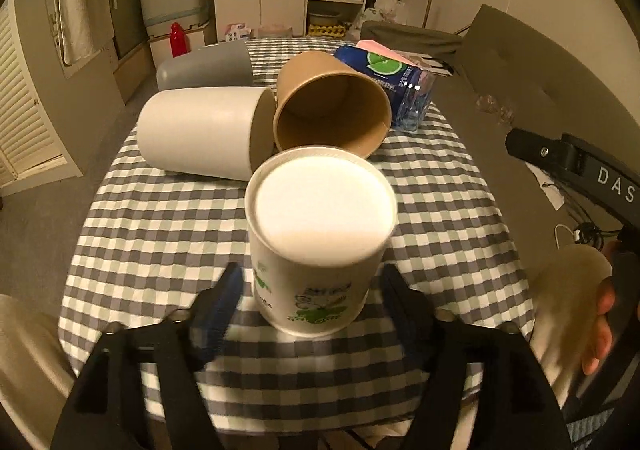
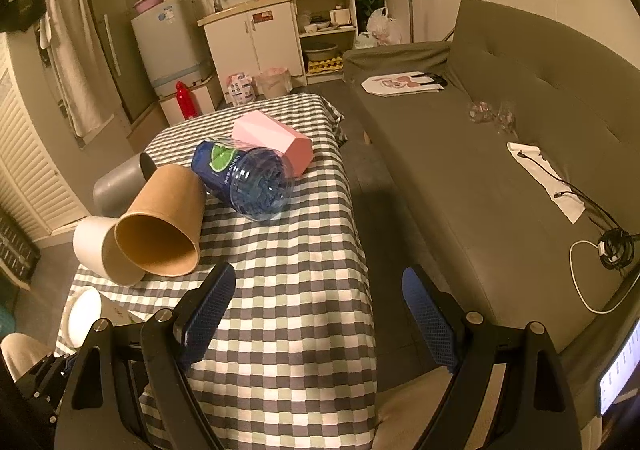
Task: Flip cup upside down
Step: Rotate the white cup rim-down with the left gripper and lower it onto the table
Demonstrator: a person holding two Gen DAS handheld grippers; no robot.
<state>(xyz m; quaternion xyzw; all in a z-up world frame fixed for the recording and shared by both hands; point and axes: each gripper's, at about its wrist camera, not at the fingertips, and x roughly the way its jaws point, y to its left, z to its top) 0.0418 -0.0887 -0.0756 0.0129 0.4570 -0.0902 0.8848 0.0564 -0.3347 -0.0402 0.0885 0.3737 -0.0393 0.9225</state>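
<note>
Both jaws stand wide and hold nothing: the left gripper flanks, without touching, an upside-down white paper cup with green print standing on the grey-and-white checked tablecloth. Behind lie a white cup, a brown paper cup and a blue plastic bottle. Further right, the right gripper hovers above the table edge.

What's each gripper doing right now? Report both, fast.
Left gripper: open, fingers either side of the printed paper cup, not clamped.
Right gripper: open, holding nothing, above the checked tablecloth.
</note>
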